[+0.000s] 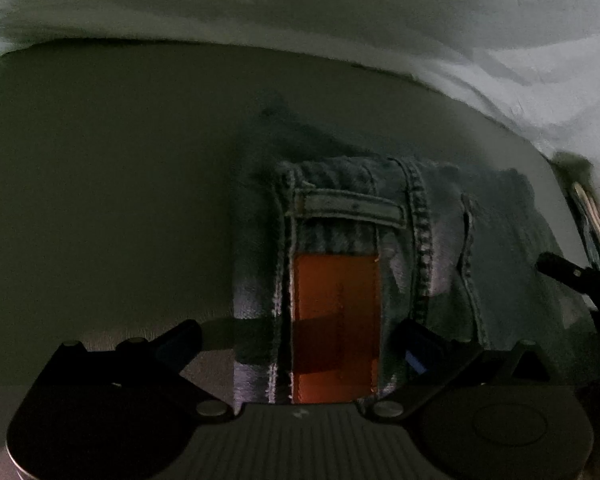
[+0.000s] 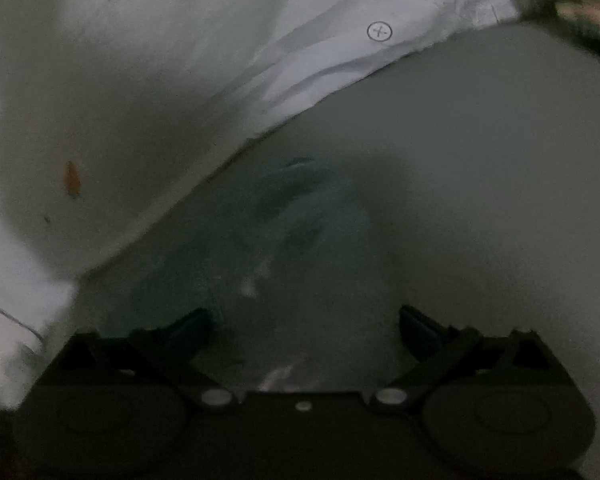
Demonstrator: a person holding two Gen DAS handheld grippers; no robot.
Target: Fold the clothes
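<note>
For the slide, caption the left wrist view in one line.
Open left gripper straddles the waistband of blue jeans at the orange leather patch, on a grey surface.

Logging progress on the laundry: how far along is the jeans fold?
Done: the jeans lie flat on the grey surface, waistband with its orange patch showing. In hand: nothing; the left gripper straddles the waistband with jaws apart, and the right gripper is open over denim. Left: gripping and folding.

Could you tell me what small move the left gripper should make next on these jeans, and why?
Probably close the left gripper on the jeans' waistband: its fingers stand apart on either side of the orange patch, nothing gripped yet, and the right gripper is open over blurred denim.
</note>
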